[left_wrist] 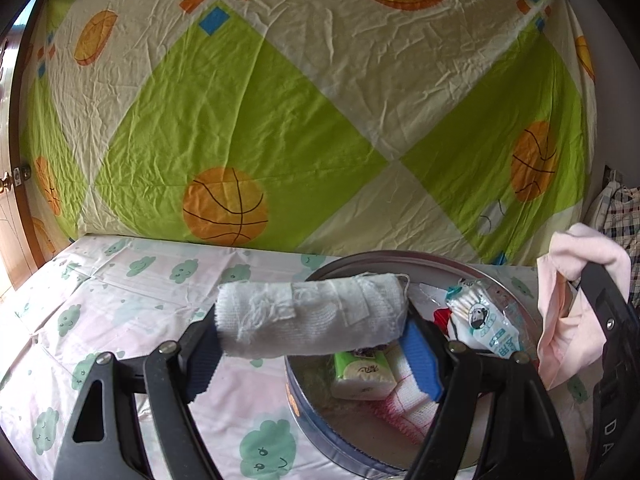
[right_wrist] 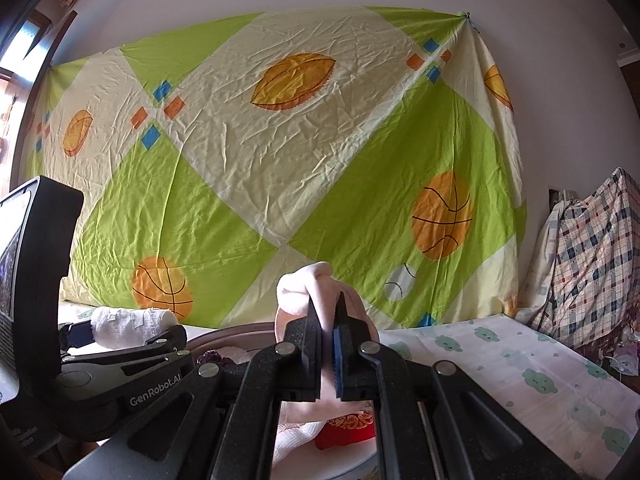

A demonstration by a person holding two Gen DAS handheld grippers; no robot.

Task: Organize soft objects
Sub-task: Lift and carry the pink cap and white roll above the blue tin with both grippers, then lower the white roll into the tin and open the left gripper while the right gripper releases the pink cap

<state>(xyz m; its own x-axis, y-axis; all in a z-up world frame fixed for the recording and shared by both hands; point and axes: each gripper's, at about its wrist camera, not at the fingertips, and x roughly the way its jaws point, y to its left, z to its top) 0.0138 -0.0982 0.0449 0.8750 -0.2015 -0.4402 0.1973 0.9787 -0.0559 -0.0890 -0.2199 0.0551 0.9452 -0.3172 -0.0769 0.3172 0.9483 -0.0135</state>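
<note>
My left gripper (left_wrist: 312,340) is shut on a white gauze bandage roll (left_wrist: 312,314), held lengthwise between the blue pads, above the left rim of a round metal tin (left_wrist: 296,400). The roll also shows in the right wrist view (right_wrist: 132,324). The tin holds a green tissue pack (left_wrist: 362,378), a cotton swab pack (left_wrist: 480,320), a red-checked cloth (left_wrist: 408,404) and a red item (right_wrist: 348,430). My right gripper (right_wrist: 328,344) is shut on a pale pink cloth (right_wrist: 320,288), held above the tin's right side; the cloth also shows in the left wrist view (left_wrist: 568,308).
The tin sits on a table with a pink sheet with green cloud prints (left_wrist: 140,300). A green and cream sheet with basketballs (left_wrist: 320,100) hangs on the wall behind. A plaid cloth pile (right_wrist: 592,264) stands at the right.
</note>
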